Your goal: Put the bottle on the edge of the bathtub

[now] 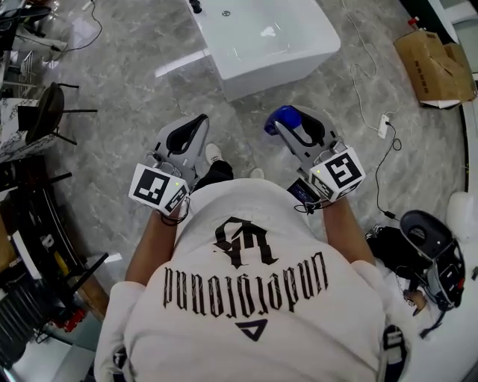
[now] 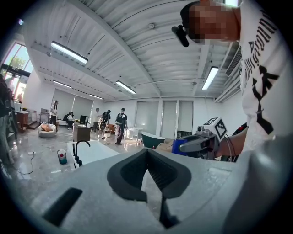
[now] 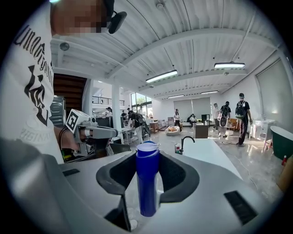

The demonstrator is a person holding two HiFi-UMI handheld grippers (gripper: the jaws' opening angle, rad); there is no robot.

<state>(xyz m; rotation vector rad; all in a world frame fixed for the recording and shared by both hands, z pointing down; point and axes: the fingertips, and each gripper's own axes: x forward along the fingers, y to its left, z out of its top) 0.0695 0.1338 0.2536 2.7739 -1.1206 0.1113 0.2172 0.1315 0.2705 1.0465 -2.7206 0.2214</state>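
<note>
A white bathtub [image 1: 295,48] stands on the grey marble floor ahead of me, with a black faucet [image 1: 196,6] at its left end. My right gripper [image 1: 282,123] is shut on a blue bottle [image 1: 284,116], held upright between the jaws in the right gripper view, bottle [image 3: 147,183]. My left gripper [image 1: 199,121] hangs beside it at the left, shut with nothing in it; its pads meet at the tips [image 2: 147,151]. Both grippers are held at waist height, short of the tub. The left gripper view shows the tub [image 2: 98,153] and the right gripper [image 2: 198,143].
A small cup [image 2: 62,156] sits by the faucet [image 2: 78,153] on the tub's rim. A cardboard box [image 1: 435,63] lies at the far right, a cable and plug [image 1: 384,127] on the floor, chairs [image 1: 46,112] at the left, dark gear [image 1: 433,257] at the right. People stand far off.
</note>
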